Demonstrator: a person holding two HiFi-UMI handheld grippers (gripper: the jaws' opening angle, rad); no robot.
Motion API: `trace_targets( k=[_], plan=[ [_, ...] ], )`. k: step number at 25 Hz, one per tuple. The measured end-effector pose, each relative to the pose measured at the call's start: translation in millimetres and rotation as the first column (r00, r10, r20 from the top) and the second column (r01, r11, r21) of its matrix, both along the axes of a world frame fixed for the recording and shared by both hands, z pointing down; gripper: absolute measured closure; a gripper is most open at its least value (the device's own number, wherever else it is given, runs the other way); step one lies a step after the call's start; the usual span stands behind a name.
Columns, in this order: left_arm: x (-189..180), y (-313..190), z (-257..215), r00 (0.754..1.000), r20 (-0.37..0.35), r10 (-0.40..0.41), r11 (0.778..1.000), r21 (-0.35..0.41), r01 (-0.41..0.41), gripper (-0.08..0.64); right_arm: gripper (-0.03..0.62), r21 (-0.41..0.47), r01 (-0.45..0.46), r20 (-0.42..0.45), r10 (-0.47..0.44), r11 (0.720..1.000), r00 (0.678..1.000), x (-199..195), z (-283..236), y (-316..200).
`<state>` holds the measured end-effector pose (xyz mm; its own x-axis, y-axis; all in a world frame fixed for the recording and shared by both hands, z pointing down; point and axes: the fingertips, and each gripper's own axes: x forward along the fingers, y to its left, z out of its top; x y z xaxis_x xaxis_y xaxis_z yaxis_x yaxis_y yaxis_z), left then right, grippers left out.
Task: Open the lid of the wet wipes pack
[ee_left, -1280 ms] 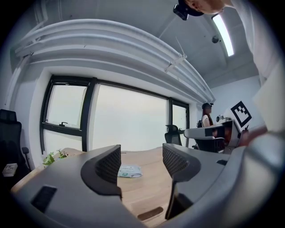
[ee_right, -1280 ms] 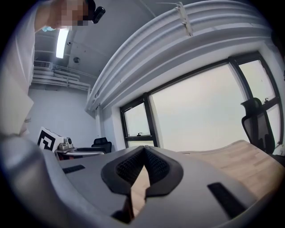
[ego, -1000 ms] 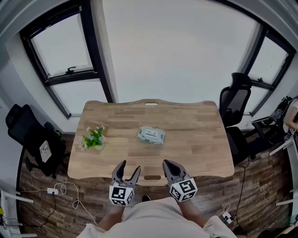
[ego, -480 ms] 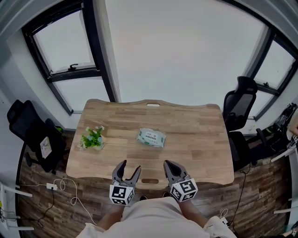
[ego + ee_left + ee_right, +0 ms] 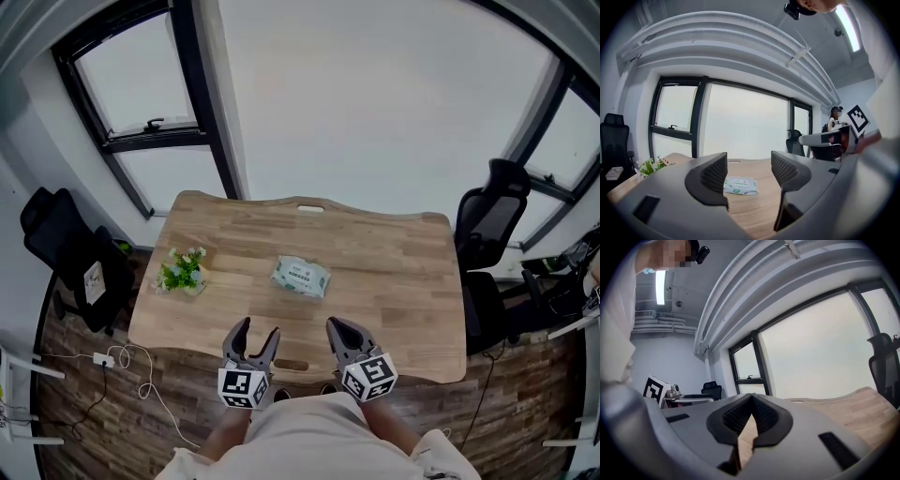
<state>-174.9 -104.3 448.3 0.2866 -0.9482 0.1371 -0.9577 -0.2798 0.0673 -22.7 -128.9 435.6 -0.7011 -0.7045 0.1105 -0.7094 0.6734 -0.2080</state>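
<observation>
Wet wipes pack (image 5: 301,277) flat on wooden table (image 5: 403,281), near mid-table, a bit toward the left side. Pale green wrapper with a lighter patch on top; lid too small to read as up or down. Untouched by either gripper. Also visible in left gripper view (image 5: 740,185), framed in the gap between the jaws but well beyond them, not gripped.

Left gripper (image 5: 258,330) at the near table edge, well short of the pack. Jaws wide apart, empty, pointing toward the pack; ribbed pads clear in its own view (image 5: 749,161). Marker cube at its back end, above the person's lap.

Right gripper (image 5: 337,328) beside it at the same near edge, to the right. Jaws pressed together at the tips in its own view (image 5: 751,397), nothing held; only a sliver of table wood showing through the slit lower down.

Small green potted plant (image 5: 181,272) on the table's left end, well apart from the pack.

Black office chair (image 5: 66,248) left of the table, another black chair (image 5: 487,220) at the right. Large dark-framed windows (image 5: 141,84) behind. White power strip with cable (image 5: 103,359) on the wood floor at lower left.
</observation>
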Motion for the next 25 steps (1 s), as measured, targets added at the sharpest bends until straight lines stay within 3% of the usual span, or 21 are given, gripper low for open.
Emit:
trace_targets(
  k=[25],
  plan=[
    [11, -37, 36, 0.998, 0.056, 0.033, 0.995, -0.094, -0.028, 0.261, 0.584, -0.072, -0.016, -0.027, 0.015, 0.997, 1.000, 12, 33, -43]
  ],
)
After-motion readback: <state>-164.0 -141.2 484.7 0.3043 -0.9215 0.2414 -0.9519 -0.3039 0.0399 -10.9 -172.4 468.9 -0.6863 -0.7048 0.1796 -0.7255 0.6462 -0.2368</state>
